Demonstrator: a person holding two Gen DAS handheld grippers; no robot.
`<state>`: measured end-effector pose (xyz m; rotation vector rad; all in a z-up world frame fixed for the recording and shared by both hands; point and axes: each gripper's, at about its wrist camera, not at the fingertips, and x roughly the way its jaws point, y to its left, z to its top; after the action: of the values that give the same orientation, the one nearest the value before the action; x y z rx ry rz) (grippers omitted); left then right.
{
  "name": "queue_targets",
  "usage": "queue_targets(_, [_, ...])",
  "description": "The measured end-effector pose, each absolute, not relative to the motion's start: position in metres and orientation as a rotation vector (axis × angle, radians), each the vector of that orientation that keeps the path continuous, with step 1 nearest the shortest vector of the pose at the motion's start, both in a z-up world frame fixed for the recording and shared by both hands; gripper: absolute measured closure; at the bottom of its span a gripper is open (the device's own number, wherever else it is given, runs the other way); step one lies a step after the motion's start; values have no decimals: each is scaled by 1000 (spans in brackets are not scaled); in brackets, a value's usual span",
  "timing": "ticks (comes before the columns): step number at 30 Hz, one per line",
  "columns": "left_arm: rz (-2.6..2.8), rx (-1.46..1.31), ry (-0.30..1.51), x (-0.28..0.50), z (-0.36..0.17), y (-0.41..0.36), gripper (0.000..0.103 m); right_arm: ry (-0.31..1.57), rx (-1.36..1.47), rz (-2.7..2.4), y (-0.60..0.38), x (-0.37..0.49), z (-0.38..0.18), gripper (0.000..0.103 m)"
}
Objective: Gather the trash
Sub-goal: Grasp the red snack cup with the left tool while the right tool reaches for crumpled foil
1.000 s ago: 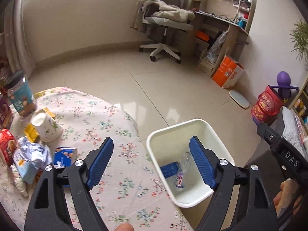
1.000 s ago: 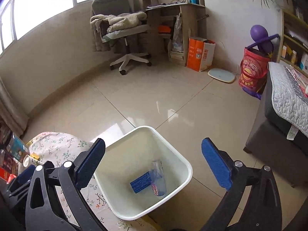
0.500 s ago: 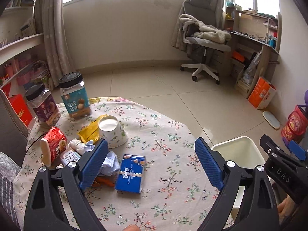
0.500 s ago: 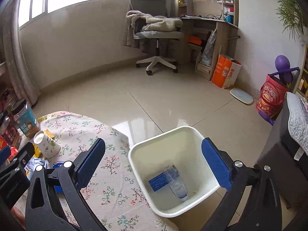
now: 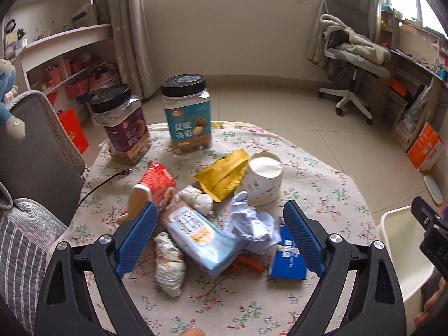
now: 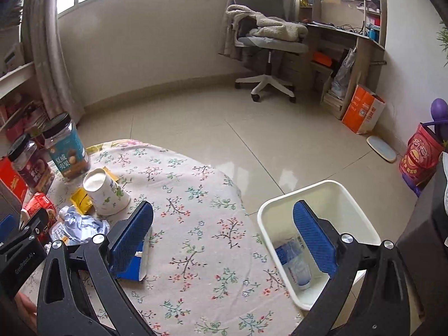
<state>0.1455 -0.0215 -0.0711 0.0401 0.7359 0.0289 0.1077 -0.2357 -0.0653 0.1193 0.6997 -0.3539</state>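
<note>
My left gripper [image 5: 218, 224] is open above the trash pile on the floral table [image 5: 322, 184]. Between its fingers lie a light-blue tissue packet [image 5: 198, 235], crumpled paper [image 5: 252, 224] and a white wad [image 5: 169, 263]. A flat blue box [image 5: 288, 260] lies by the right finger. Beyond them are a yellow wrapper [image 5: 224, 173], a tipped paper cup [image 5: 264, 179] and a red packet [image 5: 156, 182]. My right gripper [image 6: 222, 224] is open and empty over the table edge. The white bin [image 6: 280, 198] on the floor holds a clear bottle [image 6: 298, 263] and a blue carton [image 6: 281, 253].
Two black-lidded jars, one purple [image 5: 123, 126] and one teal [image 5: 187, 114], stand at the table's far side. A grey chair back [image 5: 36, 151] is at the left. An office chair [image 6: 266, 44], a desk [image 6: 350, 36] and an orange box [image 6: 362, 109] line the far wall.
The left gripper swung left from above the bin to over the trash pile. The right gripper also turned left, so more of the table shows. Both stayed open.
</note>
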Motion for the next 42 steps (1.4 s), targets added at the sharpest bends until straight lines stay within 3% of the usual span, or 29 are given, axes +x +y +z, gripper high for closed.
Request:
queue_targets(13, [151, 119, 865, 215, -123, 48, 15, 838, 57, -185, -190, 145, -102, 7])
queue_targets(16, [106, 125, 875, 222, -126, 52, 44, 892, 36, -106, -174, 156, -117, 7])
queue_targets(17, [85, 122, 887, 223, -127, 53, 61, 903, 20, -77, -167, 159, -121, 7])
queue_targets(18, [69, 114, 894, 223, -127, 54, 69, 909, -1, -44, -160, 161, -124, 7])
queue_targets(32, [6, 9, 792, 190, -72, 71, 71, 881, -91, 257, -77, 187, -130, 8])
queue_targets(34, [5, 4, 787, 186, -69, 72, 71, 900, -74, 244, -75, 195, -135, 16])
queue_targets(36, [2, 7, 787, 183, -69, 72, 71, 947, -36, 254, -76, 203, -143, 44])
queue_targets(37, [1, 10, 787, 182, -68, 71, 71, 971, -17, 259, -76, 206, -147, 51])
queue_targets(38, [0, 12, 786, 181, -69, 71, 71, 987, -6, 256, -78, 207, -152, 64])
queue_targets(42, [7, -1, 780, 180, -66, 74, 71, 981, 58, 263, -86, 208, -149, 77])
